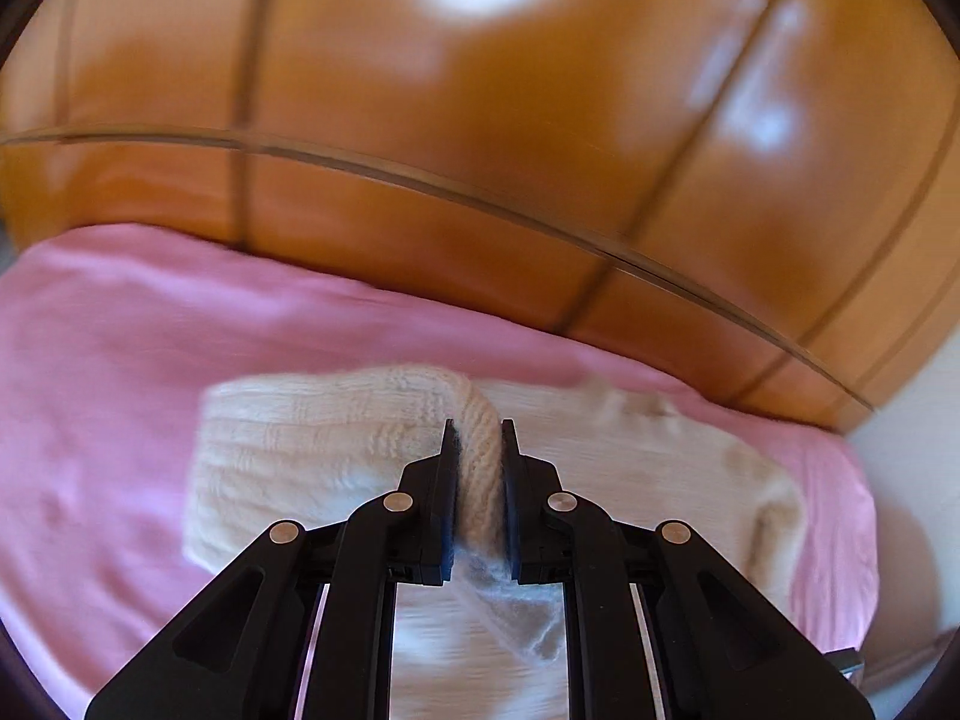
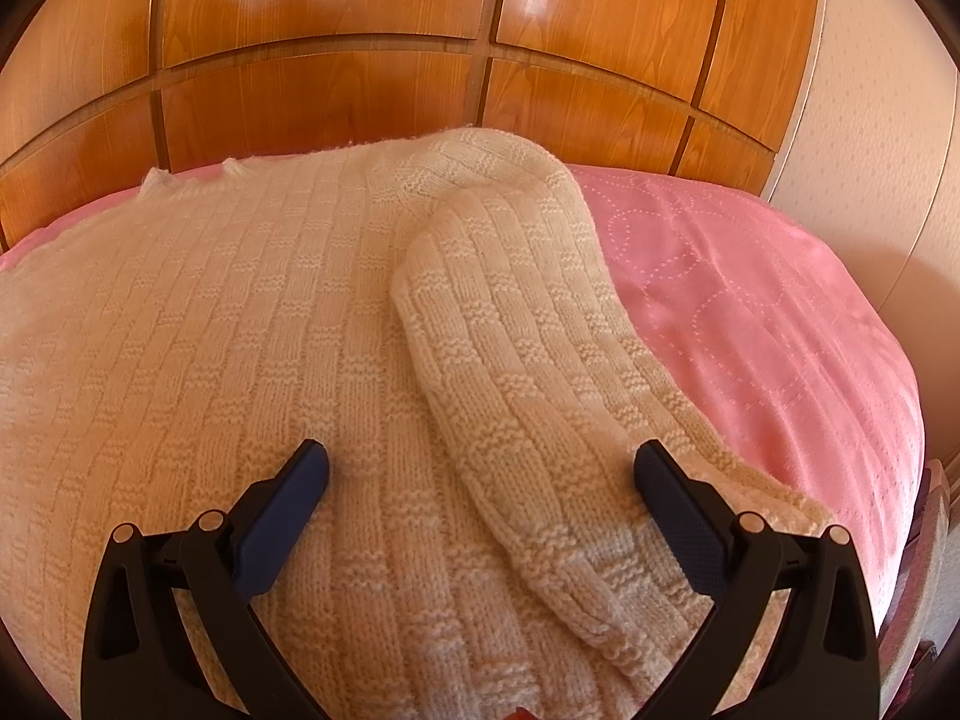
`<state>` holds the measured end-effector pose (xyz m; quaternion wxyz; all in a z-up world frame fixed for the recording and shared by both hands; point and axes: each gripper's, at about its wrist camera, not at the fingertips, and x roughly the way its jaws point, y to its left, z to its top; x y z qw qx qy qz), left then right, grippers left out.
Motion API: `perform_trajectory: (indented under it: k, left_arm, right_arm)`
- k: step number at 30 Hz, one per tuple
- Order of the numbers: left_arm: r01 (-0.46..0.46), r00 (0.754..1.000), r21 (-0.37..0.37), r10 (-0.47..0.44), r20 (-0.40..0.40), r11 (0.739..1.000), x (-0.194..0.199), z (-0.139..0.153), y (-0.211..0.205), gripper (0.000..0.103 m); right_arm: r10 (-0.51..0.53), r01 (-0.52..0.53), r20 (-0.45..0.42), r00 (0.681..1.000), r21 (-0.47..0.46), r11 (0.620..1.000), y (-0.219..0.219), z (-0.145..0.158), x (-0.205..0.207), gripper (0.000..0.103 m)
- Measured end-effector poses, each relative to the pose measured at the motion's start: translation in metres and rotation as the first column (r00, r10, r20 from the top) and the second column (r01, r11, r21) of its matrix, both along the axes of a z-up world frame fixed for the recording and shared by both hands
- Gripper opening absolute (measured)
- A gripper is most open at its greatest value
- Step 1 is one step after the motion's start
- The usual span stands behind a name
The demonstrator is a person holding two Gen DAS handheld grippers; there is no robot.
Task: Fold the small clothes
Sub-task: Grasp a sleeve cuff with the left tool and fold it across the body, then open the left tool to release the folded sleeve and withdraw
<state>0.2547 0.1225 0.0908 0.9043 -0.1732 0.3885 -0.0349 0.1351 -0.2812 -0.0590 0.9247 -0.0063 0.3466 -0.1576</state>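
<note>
A cream knitted sweater lies spread on a pink bedspread. In the right wrist view one sleeve lies folded over the body, running from the far shoulder toward me. My right gripper is open just above the sweater, its fingers on either side of the sleeve's lower end. In the left wrist view my left gripper is shut on a ribbed fold of the sweater and holds it lifted above the rest of the garment. This view is blurred.
A glossy wooden panelled headboard stands behind the bed and also shows in the left wrist view. A pale wall is at the right. The bed's edge drops off at the right.
</note>
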Motion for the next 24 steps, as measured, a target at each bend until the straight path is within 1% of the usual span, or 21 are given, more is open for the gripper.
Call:
perform_trajectory:
  k: [3,6,7,9,14,15,16,17,18,19,21,23,24]
  left_arm:
    - [0.068,0.998,0.031,-0.068,0.018,0.997,0.014,-0.004,-0.052,0.011]
    - [0.129,0.99,0.089,-0.133,0.039,0.988,0.029,-0.014,-0.105,0.011]
    - [0.143,0.988,0.096,-0.147,0.043,0.985,0.032,-0.017,-0.115,0.011]
    - [0.179,0.982,0.098,-0.184,0.045,0.979,0.038,-0.027,-0.147,0.011]
    - [0.261,0.964,0.094,-0.264,0.021,0.961,0.046,-0.052,-0.202,0.011]
    - [0.277,0.96,0.112,-0.28,0.013,0.954,0.046,-0.058,-0.214,0.015]
    - [0.283,0.958,0.13,-0.287,0.011,0.95,0.046,-0.064,-0.223,0.03]
    - [0.29,0.955,0.144,-0.295,0.014,0.946,0.044,-0.07,-0.23,0.043]
    - [0.293,0.954,0.145,-0.3,0.027,0.945,0.04,-0.072,-0.232,0.074]
    - [0.291,0.952,0.148,-0.301,0.049,0.945,0.034,-0.073,-0.234,0.088]
    - [0.297,0.944,0.146,-0.313,0.1,0.944,0.019,-0.077,-0.23,0.088]
    - [0.31,0.939,0.165,-0.328,0.102,0.936,0.01,-0.08,-0.222,0.088]
    - [0.286,0.945,0.181,-0.308,0.113,0.941,0.004,-0.082,-0.213,0.088]
  right_arm:
    - [-0.001,0.001,0.003,1.0,0.006,1.0,-0.001,0.0,-0.001,0.101]
    - [0.001,-0.001,0.004,1.0,0.014,1.0,-0.001,0.0,0.0,0.101]
    - [0.001,-0.001,0.005,1.0,0.018,1.0,-0.002,0.0,0.0,0.101]
    - [0.002,-0.002,0.006,1.0,0.025,1.0,-0.003,0.0,0.0,0.101]
    - [0.003,-0.003,0.009,1.0,0.039,0.999,-0.005,-0.001,-0.001,0.101]
    - [0.002,-0.002,0.009,1.0,0.039,0.999,-0.005,-0.001,0.0,0.101]
    - [0.002,-0.002,0.009,1.0,0.039,0.999,-0.005,-0.001,0.0,0.101]
    - [0.001,-0.001,0.009,1.0,0.038,0.999,-0.005,-0.002,0.0,0.101]
    - [0.001,-0.001,0.009,1.0,0.037,0.999,-0.004,-0.002,0.0,0.101]
    - [0.001,-0.001,0.01,1.0,0.038,0.999,-0.005,-0.002,0.0,0.101]
    - [0.001,-0.002,0.01,1.0,0.042,0.999,-0.005,-0.002,0.0,0.101]
    - [0.002,-0.002,0.01,1.0,0.045,0.999,-0.006,-0.003,0.0,0.101]
    - [0.002,-0.003,0.01,1.0,0.046,0.999,-0.006,-0.003,0.0,0.101]
